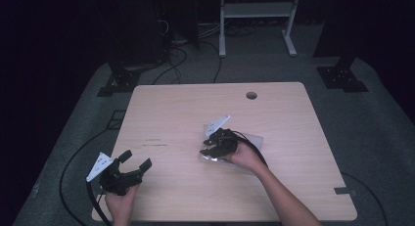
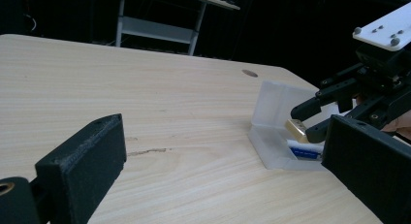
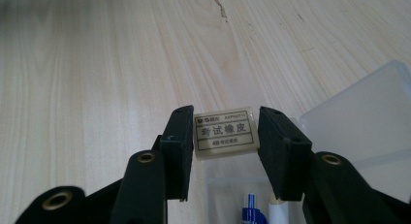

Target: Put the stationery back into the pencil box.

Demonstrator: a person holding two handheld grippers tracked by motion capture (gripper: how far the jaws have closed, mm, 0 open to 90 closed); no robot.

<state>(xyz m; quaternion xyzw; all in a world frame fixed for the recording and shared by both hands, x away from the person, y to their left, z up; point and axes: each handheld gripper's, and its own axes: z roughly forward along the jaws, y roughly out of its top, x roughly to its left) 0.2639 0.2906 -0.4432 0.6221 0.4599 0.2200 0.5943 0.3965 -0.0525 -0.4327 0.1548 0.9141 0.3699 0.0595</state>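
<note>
At centre right of the high view the right tool [image 3: 225, 136] clamps an eraser [image 3: 225, 132] by its short ends just above the open clear case [image 2: 276, 136], seemingly to pack it, while the left tool [image 1: 134, 163] idles wide open and empty at the desk's [image 1: 186, 118] lower left.

the high view is dim and bluish, the room beyond the worktop [image 1: 176, 113] falling to near black; the pale wood is the brightest surface, evenly lit from above, with soft, short shadows; the picture is low in detail and slightly grainy; the left gripper view is brighter, its near black jaws soft and out of focus, the background dark; the right gripper view is well lit, the eraser [image 3: 226, 132] label sharp, the far wood at the top left blurred and washed with faint glare
</note>
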